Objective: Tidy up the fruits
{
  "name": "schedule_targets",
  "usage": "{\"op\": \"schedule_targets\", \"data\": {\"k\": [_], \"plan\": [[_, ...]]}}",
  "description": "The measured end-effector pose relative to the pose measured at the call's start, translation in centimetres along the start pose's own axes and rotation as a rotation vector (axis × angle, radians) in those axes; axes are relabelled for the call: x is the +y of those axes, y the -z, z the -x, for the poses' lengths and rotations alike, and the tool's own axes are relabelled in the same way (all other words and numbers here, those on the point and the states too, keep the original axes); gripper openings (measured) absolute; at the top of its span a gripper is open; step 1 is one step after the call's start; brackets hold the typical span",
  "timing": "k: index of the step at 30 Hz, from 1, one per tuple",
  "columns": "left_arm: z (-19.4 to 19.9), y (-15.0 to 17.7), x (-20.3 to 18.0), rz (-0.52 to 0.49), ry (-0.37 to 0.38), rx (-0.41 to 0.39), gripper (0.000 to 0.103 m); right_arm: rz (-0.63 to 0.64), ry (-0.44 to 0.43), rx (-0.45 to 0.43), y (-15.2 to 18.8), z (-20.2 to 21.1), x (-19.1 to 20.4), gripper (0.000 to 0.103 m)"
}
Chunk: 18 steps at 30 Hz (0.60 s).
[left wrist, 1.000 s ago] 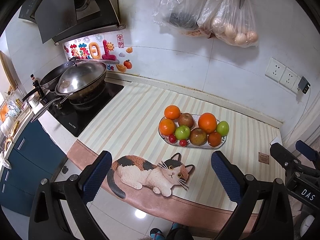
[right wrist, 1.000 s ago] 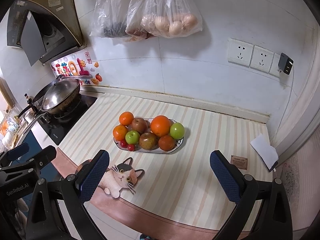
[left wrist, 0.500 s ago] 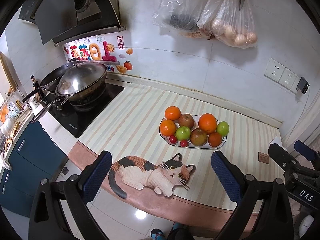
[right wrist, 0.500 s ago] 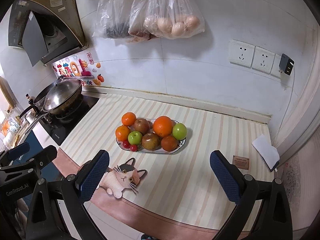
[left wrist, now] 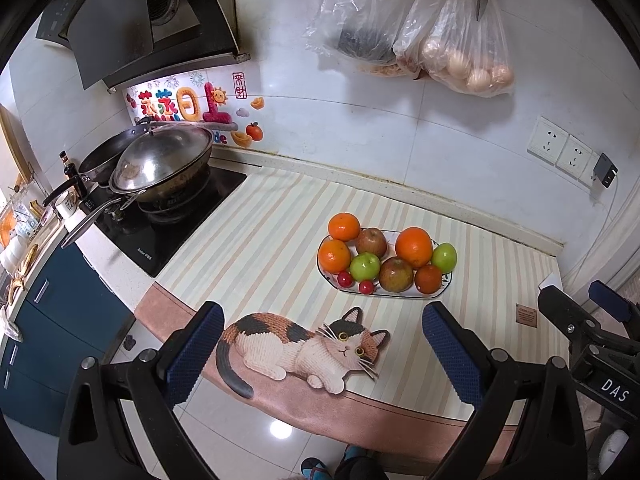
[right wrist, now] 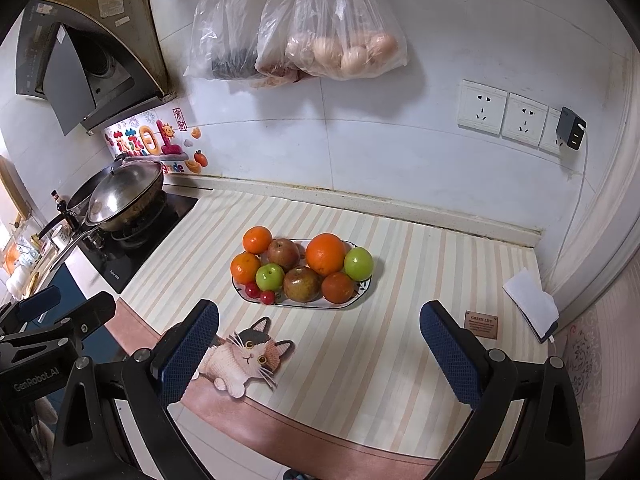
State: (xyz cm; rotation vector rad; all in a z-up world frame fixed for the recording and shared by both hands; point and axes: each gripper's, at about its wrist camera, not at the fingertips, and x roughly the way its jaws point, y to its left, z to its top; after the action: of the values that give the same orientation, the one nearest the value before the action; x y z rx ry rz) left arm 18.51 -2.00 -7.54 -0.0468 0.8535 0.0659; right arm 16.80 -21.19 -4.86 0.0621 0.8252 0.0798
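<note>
Striped counter mat [right wrist: 400, 340] beside stove; fruit plate [right wrist: 362, 290] is set mid-mat, piled with fruits [right wrist: 326, 254]. Left gripper [left wrist: 322, 350] and right gripper [right wrist: 320, 346] are held spread wide, nothing gripped, near the front edge.

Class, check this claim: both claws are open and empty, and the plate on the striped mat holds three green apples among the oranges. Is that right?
Not quite. The plate holds two green apples, one near the front left and one at the right end, as the right wrist view shows. The rest stands: the left claw and right claw are open and empty.
</note>
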Motion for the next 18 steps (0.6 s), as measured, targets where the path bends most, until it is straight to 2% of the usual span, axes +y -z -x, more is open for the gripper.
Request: {"op": "schedule_targets", "data": {"k": [18], "plan": [[0.07,0.01,0.07,-0.003,0.004,-0.002,0.102,-0.003,0.001,0.001,0.03,0.27,0.24,0.103]]}}
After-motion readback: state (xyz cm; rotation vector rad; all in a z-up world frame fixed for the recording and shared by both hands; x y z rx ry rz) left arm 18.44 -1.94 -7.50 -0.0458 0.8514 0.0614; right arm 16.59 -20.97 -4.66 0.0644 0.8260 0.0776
